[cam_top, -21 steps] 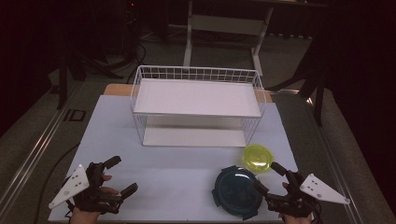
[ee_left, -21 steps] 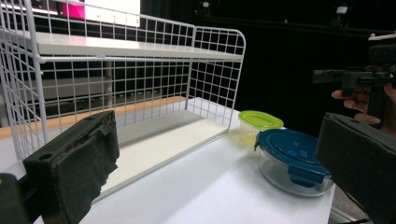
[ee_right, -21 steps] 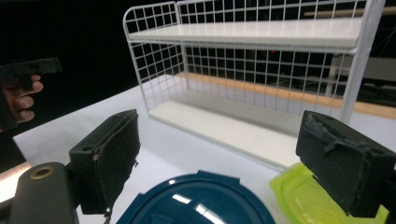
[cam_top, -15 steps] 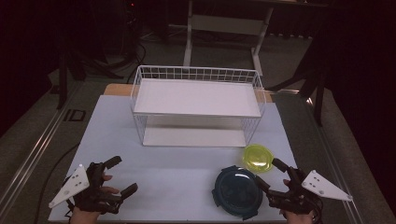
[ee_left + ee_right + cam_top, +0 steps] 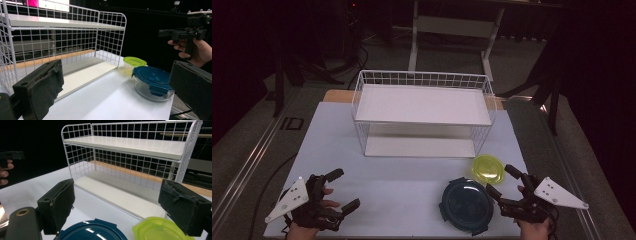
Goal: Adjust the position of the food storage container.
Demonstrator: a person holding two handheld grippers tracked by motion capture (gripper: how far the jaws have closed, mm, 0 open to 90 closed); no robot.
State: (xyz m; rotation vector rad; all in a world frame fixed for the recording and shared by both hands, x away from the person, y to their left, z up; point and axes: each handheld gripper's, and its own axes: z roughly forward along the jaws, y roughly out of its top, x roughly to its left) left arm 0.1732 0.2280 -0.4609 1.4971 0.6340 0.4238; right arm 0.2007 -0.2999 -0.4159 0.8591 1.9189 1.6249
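Right gripper (image 5: 504, 183) has slid back toward 5 o'clock, off blue-lidded container (image 5: 466, 203), released, empty. Left gripper (image 5: 341, 189) unmoved at 7 o'clock, released. Nothing grasped; no goal evident.

Seen from above the table's near edge and from 2 low cameras at its near corners, all views converge on the white wire rack (image 5: 422, 111) (image 5: 62, 45) (image 5: 130, 157).

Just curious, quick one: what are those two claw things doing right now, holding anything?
Left gripper: open, holding nothing, low over the table.
Right gripper: open, holding nothing, near the blue lid and green lid.
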